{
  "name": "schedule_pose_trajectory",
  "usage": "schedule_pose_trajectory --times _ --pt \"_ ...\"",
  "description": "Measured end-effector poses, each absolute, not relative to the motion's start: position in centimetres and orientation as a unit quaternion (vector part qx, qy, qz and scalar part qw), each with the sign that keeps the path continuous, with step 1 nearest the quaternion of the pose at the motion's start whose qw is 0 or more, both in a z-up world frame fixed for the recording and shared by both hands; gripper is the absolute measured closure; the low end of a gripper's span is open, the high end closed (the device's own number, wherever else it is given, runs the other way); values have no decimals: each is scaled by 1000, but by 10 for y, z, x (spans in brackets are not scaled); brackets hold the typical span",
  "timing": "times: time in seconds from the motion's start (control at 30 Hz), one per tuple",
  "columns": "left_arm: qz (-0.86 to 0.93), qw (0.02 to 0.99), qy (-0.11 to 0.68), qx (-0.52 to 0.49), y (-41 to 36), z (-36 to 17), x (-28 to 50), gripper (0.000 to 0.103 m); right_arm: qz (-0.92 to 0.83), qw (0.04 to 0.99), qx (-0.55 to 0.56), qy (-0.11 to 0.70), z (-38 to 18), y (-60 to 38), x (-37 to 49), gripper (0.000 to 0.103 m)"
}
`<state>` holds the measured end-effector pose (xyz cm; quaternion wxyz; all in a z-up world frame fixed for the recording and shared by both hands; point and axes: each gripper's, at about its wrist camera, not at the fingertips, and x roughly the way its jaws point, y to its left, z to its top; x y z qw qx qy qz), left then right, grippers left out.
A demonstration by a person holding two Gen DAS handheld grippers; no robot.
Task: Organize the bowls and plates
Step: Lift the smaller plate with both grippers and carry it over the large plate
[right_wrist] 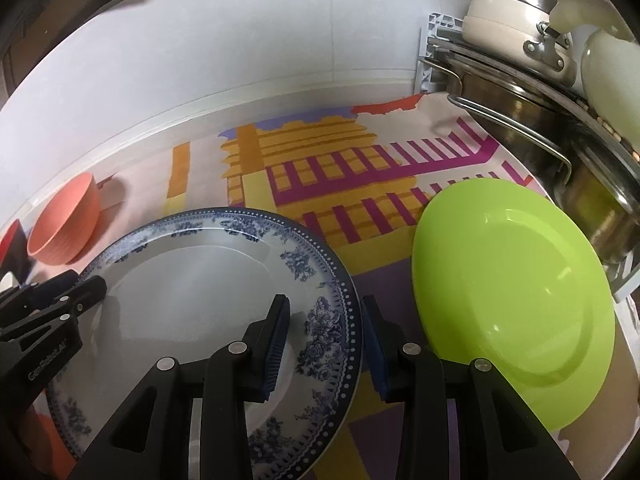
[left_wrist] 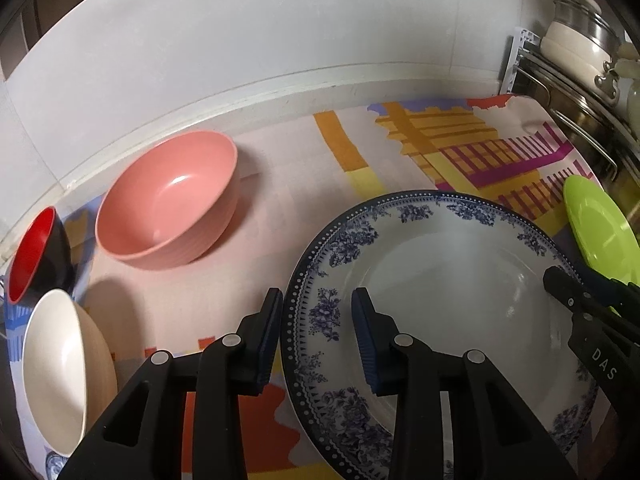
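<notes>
Cream bowl half cut off

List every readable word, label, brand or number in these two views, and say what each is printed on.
"DAS": white letters on the right gripper body, at the right edge of the left wrist view; cut off by the frame, so likely part of a longer word.
"GenRobot.AI": small white print on the left gripper body, seen in the right wrist view; slightly blurred.
Plates, bowls, pots and mat: no text seen.
</notes>
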<state>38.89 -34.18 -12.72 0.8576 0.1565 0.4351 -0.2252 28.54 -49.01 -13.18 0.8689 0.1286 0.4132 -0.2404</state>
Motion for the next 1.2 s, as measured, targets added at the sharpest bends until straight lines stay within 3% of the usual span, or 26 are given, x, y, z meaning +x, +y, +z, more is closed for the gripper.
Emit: schedule_pose_trajectory --times 0.47,1.2 --pt "-232 844 447 184 -329 -130 373 68 -203 839 118 491 -141 -477 282 66" --pt "-205 880 403 143 -247 -77 330 68 -191 863 89 459 -89 -414 250 66"
